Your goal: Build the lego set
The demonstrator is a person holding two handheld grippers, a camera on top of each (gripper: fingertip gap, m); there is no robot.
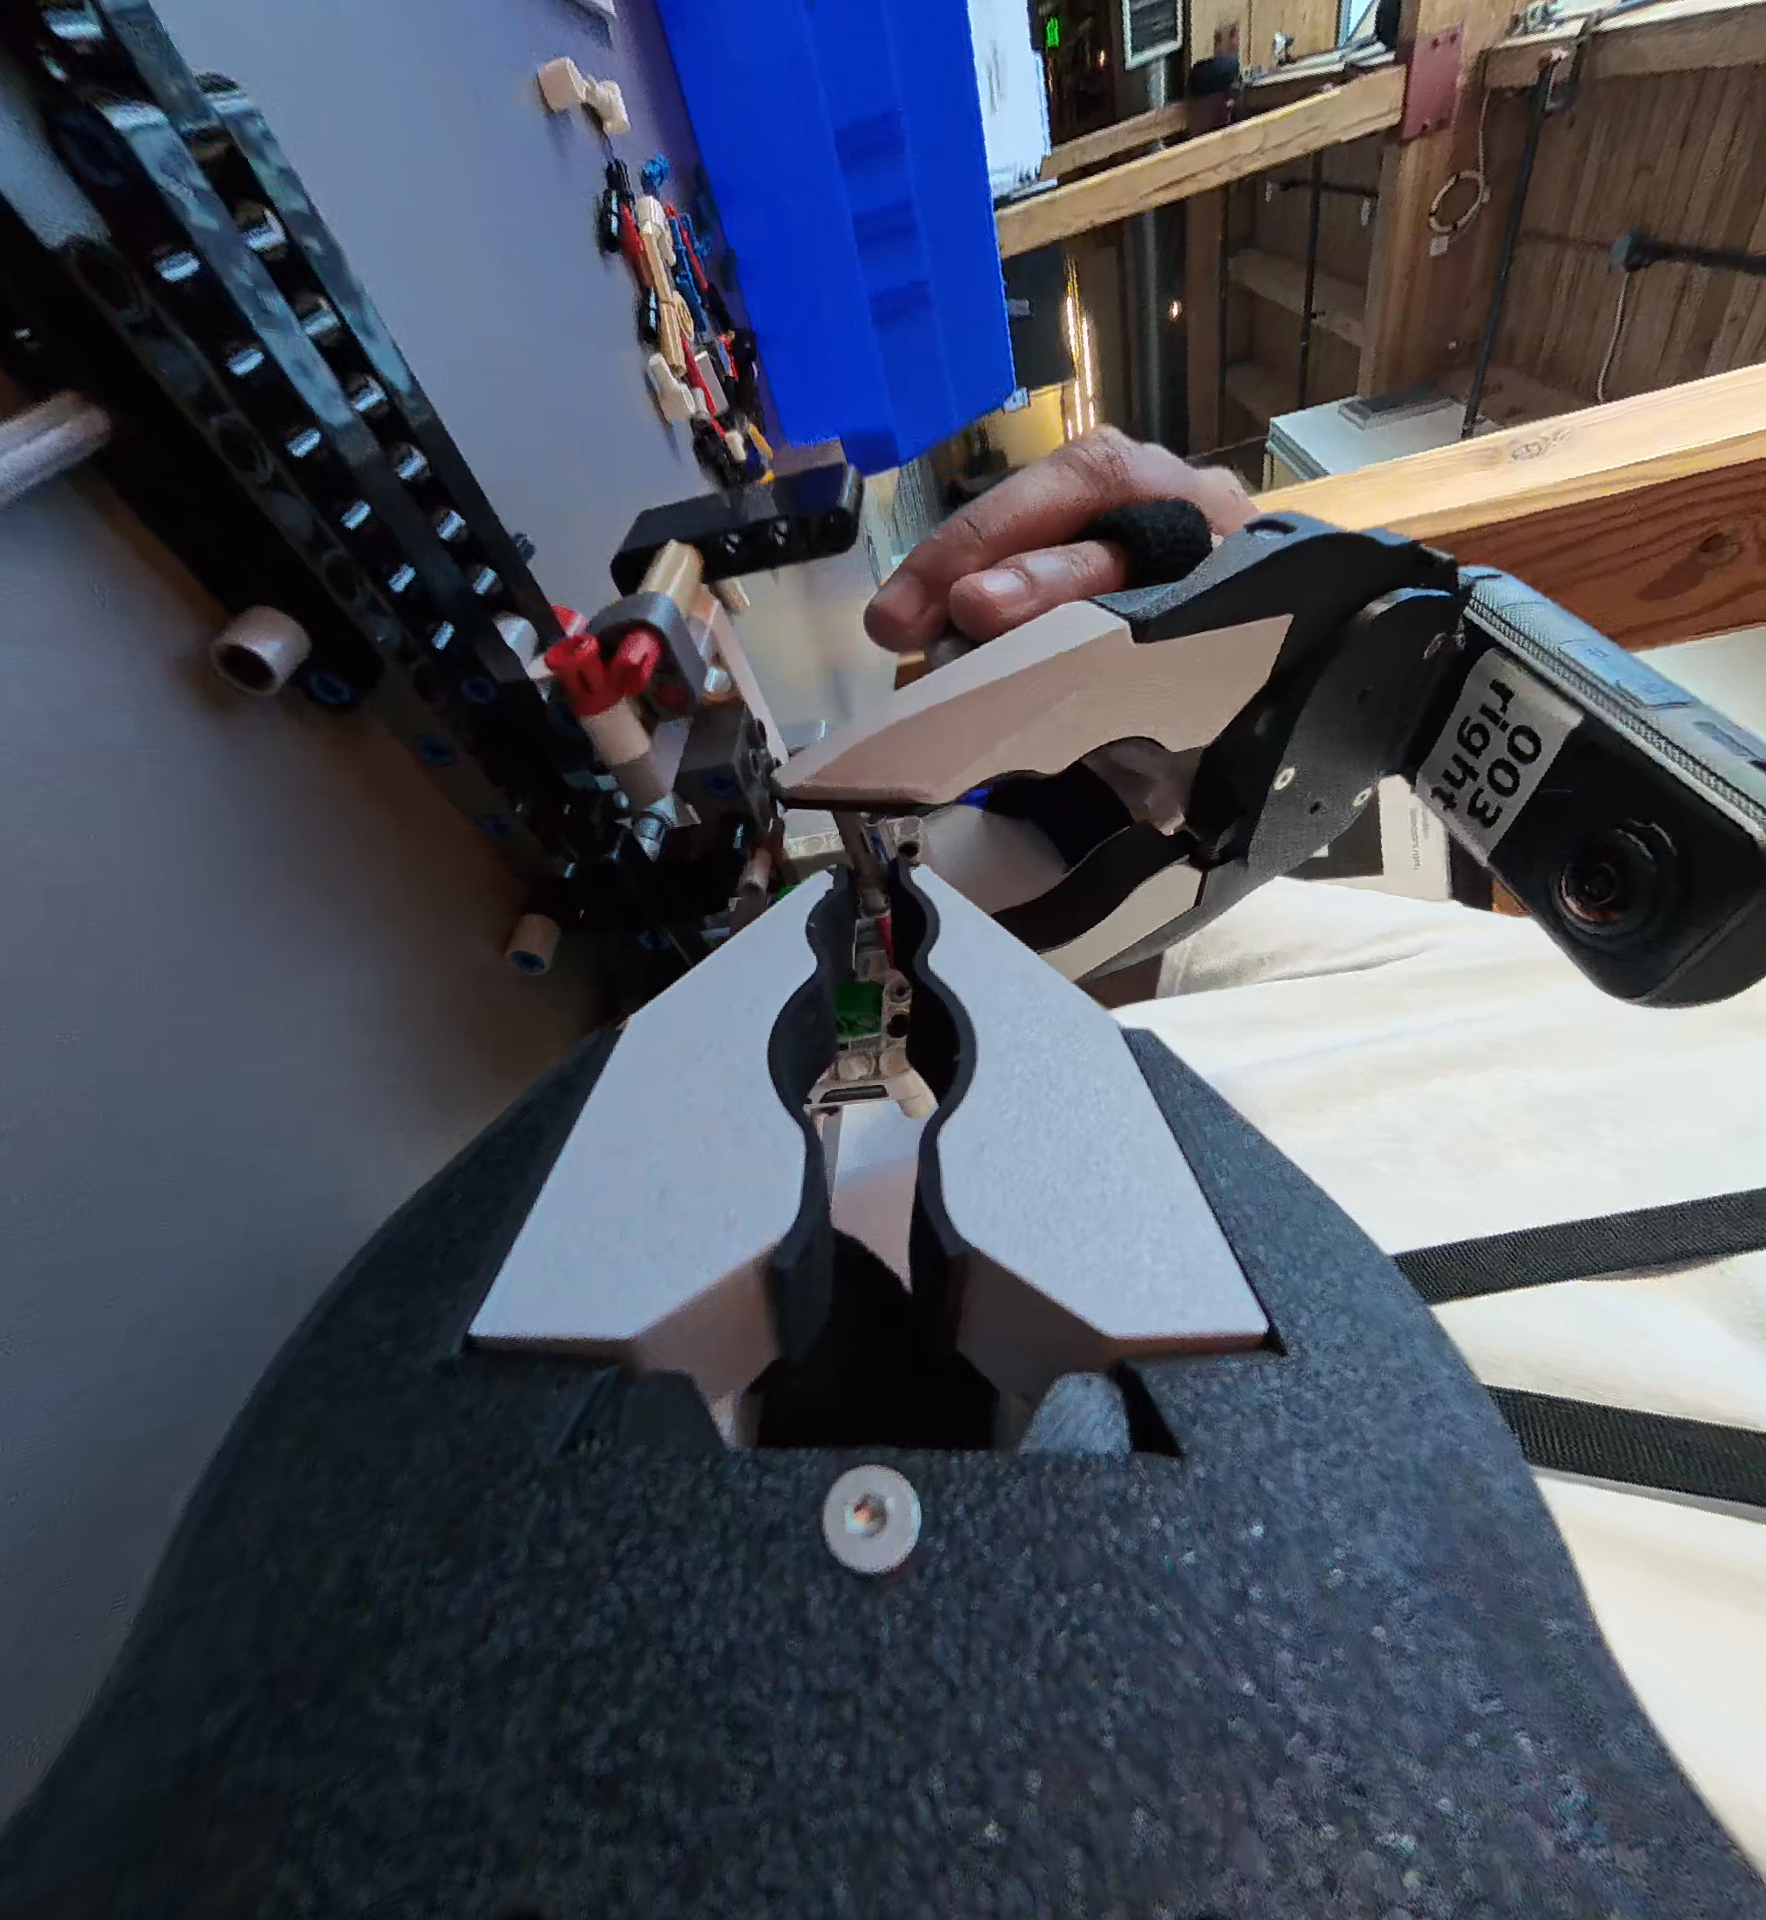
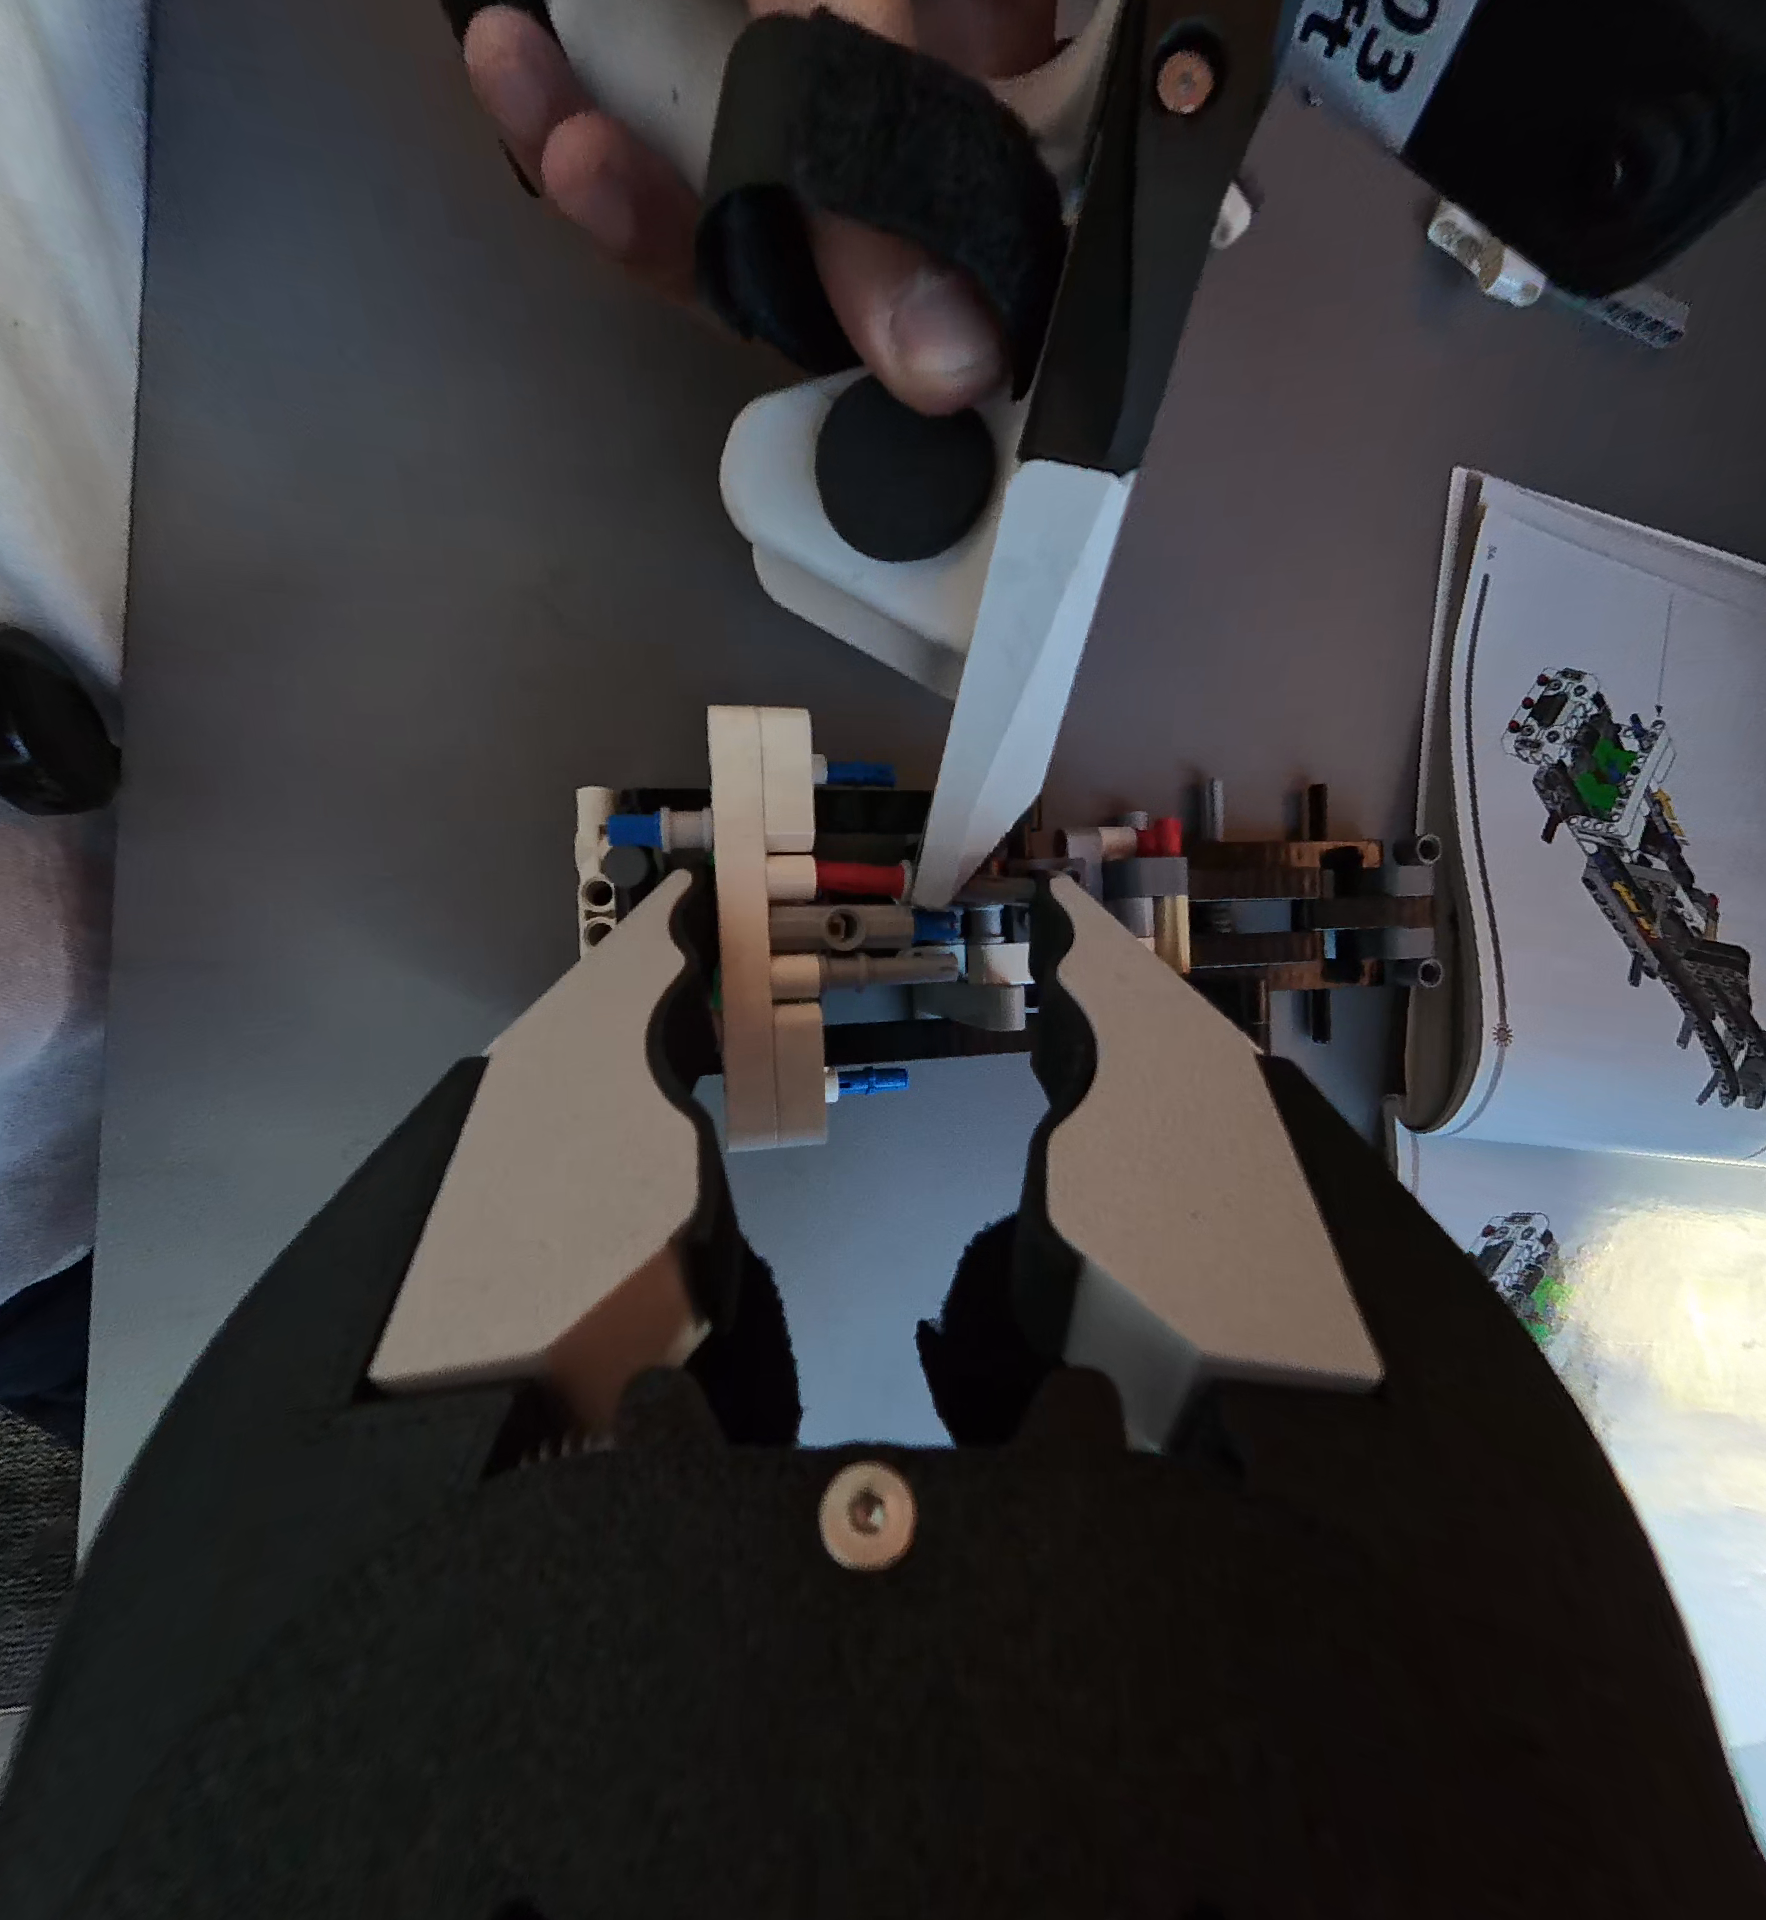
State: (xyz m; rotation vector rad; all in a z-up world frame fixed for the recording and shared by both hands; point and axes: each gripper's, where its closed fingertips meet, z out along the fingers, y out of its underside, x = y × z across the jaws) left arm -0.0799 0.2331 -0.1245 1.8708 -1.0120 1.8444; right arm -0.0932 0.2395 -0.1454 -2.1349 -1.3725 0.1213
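Right now I see my left hand-held gripper [image 1: 871, 894] pinching the end of the lego model [image 1: 863, 997], its fingers nearly pressed together around the white and green parts. My right hand-held gripper [image 2: 863, 894] comes in from the side, jaws spread wide around the model's [image 2: 858, 935] white round plate and pins, touching nothing firmly that I can tell. The model lies on the grey bench [image 2: 391, 623], just beside the open instruction booklet [image 2: 1637, 831]. A blue bin [image 1: 837, 208] stands past loose pieces [image 1: 671, 301].
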